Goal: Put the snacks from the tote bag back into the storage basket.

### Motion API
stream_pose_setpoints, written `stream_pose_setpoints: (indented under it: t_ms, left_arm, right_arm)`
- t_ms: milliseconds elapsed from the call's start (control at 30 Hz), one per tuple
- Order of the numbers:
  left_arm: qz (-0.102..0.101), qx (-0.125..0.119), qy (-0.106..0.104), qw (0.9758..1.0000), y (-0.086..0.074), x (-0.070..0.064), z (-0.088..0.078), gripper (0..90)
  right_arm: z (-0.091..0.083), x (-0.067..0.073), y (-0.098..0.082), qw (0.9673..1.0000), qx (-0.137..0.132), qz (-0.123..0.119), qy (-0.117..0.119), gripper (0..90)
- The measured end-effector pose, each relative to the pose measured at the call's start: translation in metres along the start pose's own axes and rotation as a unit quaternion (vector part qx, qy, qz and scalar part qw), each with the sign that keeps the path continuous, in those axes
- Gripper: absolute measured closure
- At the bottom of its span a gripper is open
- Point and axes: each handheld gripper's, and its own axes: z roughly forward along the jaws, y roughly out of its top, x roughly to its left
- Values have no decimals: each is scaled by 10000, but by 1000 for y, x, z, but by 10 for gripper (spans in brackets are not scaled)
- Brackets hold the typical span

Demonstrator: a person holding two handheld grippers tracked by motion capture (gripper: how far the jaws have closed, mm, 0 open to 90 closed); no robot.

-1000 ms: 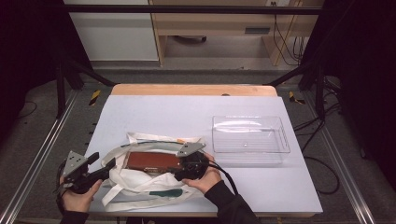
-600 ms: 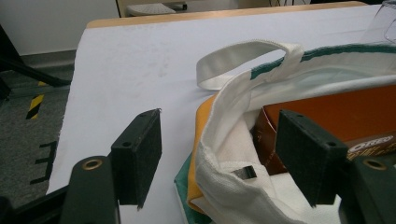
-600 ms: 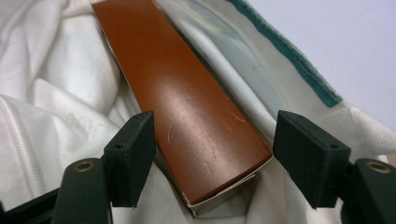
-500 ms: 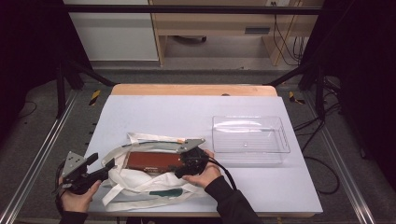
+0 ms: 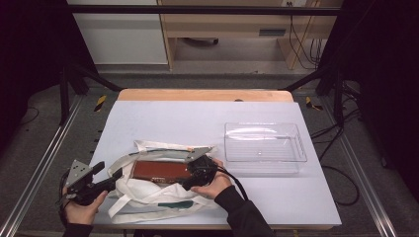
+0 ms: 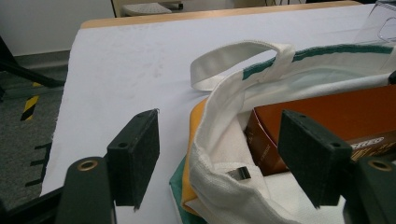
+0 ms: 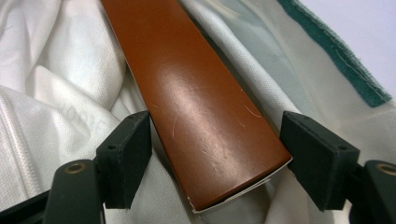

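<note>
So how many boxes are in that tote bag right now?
1 visible: a brown box lying in the open white tote bag, its near end between the right tool's open jaws. More may be hidden under the fabric.

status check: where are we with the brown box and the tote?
Done: the white tote bag lies open on the table, brown box inside. In hand: the right tool is open, its jaws straddling the box's end without touching it; the left tool is open at the bag's rim. Left: no grip yet. The clear tray sits empty, maybe the destination.
</note>
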Motion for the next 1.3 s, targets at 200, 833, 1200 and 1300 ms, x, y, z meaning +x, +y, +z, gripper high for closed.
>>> stream_pose_setpoints:
  t_ms: [200, 833, 1200, 1300]
  left_arm:
    - [-30, -7, 18, 10000, 0, 2, -1, 297]
    - [-37, -1, 25, 10000, 0, 2, -1, 298]
    - [-36, -19, 68, 10000, -1, 2, -3, 300]
    - [-49, -4, 70, 10000, -1, 2, -3, 299]
  right_arm:
    - [-3, 4, 2, 9996, 128, -236, 4, 302]
    - [-1, 10, 5, 9958, 432, -788, -190, 354]
    - [-31, 32, 36, 9932, 612, -984, -127, 409]
    - [-29, 35, 29, 9941, 701, -823, -105, 409]
